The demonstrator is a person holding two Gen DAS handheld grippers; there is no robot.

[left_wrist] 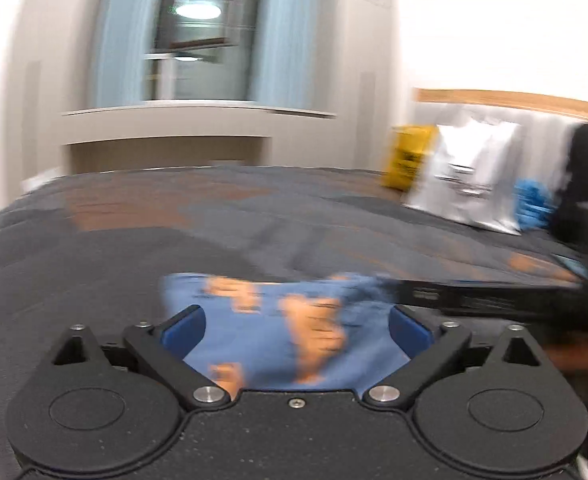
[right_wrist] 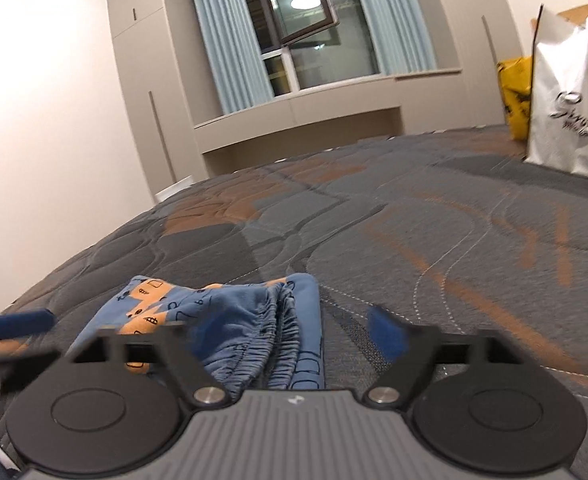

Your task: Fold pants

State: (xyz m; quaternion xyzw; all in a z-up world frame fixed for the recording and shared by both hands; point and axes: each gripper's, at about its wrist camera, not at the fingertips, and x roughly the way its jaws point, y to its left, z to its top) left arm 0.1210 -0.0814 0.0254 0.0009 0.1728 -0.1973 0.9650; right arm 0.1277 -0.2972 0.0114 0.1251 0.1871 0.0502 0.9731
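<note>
Small blue pants (right_wrist: 230, 320) with an orange print lie bunched on the grey quilted bed, elastic waistband toward the right. My right gripper (right_wrist: 294, 332) is open, low over the bed, its jaws either side of the waistband end. My left gripper (left_wrist: 295, 328) is open, jaws wide, just above the same pants (left_wrist: 278, 332), which are blurred in the left wrist view. One blue pad of the left gripper (right_wrist: 18, 322) shows at the left edge of the right wrist view. Neither gripper holds cloth.
The bed (right_wrist: 413, 240) has a grey and orange quilted cover. A white shopping bag (right_wrist: 573, 96) and a yellow bag (right_wrist: 517, 96) stand at its far right. A blue item (left_wrist: 533, 200) lies by the bags. A window and a wall shelf lie beyond.
</note>
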